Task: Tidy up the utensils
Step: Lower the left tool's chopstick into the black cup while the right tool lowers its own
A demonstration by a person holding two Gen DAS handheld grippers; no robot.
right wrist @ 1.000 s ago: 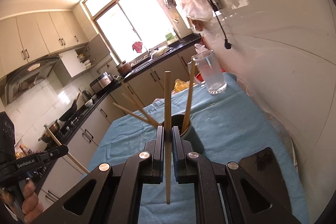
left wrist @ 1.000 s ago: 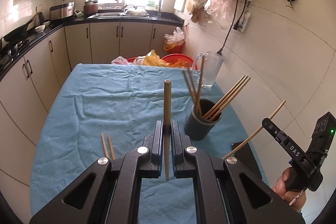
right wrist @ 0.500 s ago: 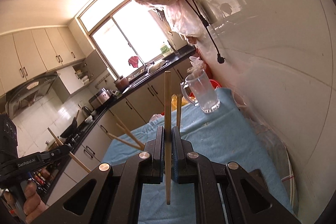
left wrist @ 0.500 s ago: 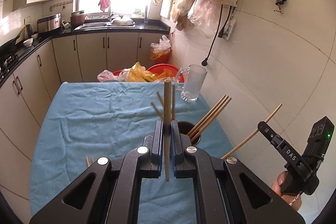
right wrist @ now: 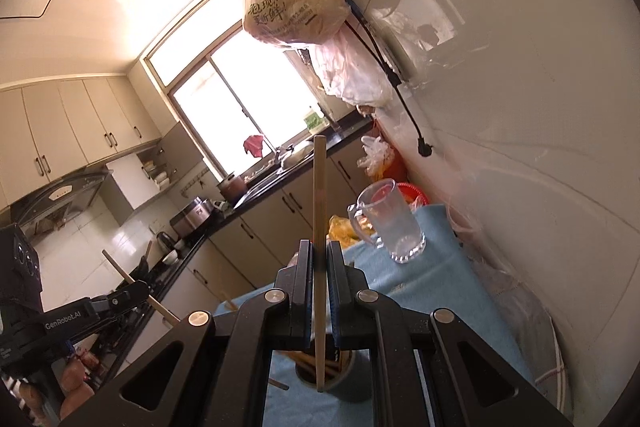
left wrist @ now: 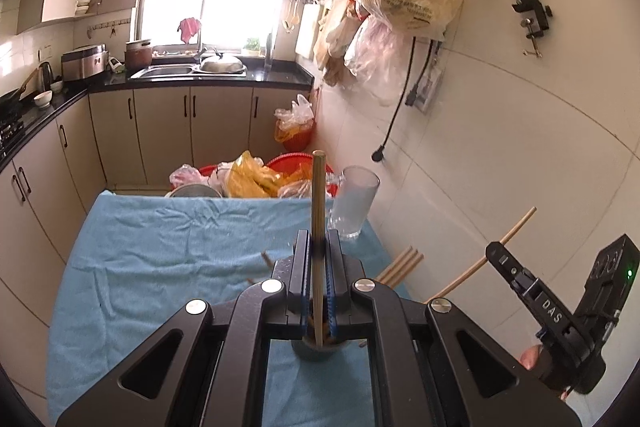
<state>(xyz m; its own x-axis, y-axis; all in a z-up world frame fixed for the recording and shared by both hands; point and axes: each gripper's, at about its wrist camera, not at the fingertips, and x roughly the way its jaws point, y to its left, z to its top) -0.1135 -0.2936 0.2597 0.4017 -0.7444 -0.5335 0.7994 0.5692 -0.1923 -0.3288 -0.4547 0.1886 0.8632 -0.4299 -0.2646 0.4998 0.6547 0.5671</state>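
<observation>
Over the cup: both grippers had come above the holder [left wrist: 316,349] since 1 second earlier, when it stood ahead of them near the table's right edge.
Left gripper [left wrist: 318,279]: clamped on 1 chopstick [left wrist: 319,211], upright.
Right gripper [right wrist: 319,283]: clamped on 1 chopstick [right wrist: 319,203], tip just above the holder's mouth [right wrist: 326,375].
Meaning: likely ready to drop both in.
Table [left wrist: 160,251]: blue cloth; 2 loose sticks now hidden.
</observation>
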